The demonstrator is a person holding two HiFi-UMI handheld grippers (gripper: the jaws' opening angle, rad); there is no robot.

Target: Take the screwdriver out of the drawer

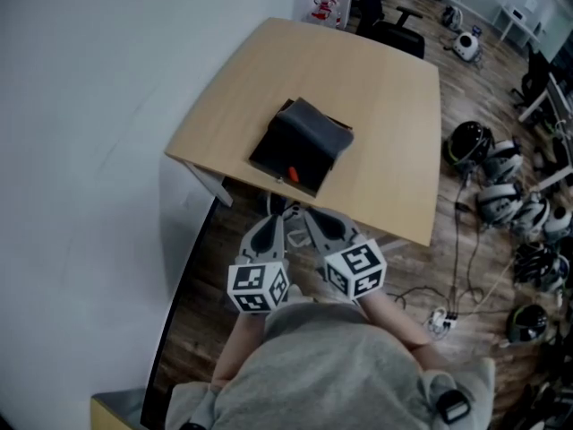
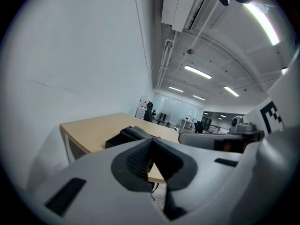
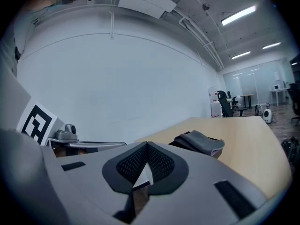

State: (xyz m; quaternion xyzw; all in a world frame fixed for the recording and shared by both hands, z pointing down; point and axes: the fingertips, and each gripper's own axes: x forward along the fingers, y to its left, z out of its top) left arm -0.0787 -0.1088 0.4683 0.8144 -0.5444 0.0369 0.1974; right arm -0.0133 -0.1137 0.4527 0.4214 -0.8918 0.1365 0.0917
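Observation:
A black drawer box (image 1: 288, 157) sits on the wooden table (image 1: 376, 106), with a folded grey cloth (image 1: 315, 128) on top. A small orange-red piece (image 1: 291, 173) shows at the box's near front; whether it is the screwdriver I cannot tell. My left gripper (image 1: 271, 225) and right gripper (image 1: 320, 223) hang side by side over the floor, short of the table's near edge, both pointing at the box. Each is shut and holds nothing. The left gripper view has the box (image 2: 125, 136) beyond the closed left gripper (image 2: 151, 143). In the right gripper view, the cloth (image 3: 201, 142) lies past the closed right gripper (image 3: 146, 147).
A white wall (image 1: 81, 150) runs along the left. Several helmets (image 1: 501, 182) and cables (image 1: 461, 267) lie on the wood floor to the right, with a power strip (image 1: 439, 319). A black office chair (image 1: 398, 34) stands at the table's far end.

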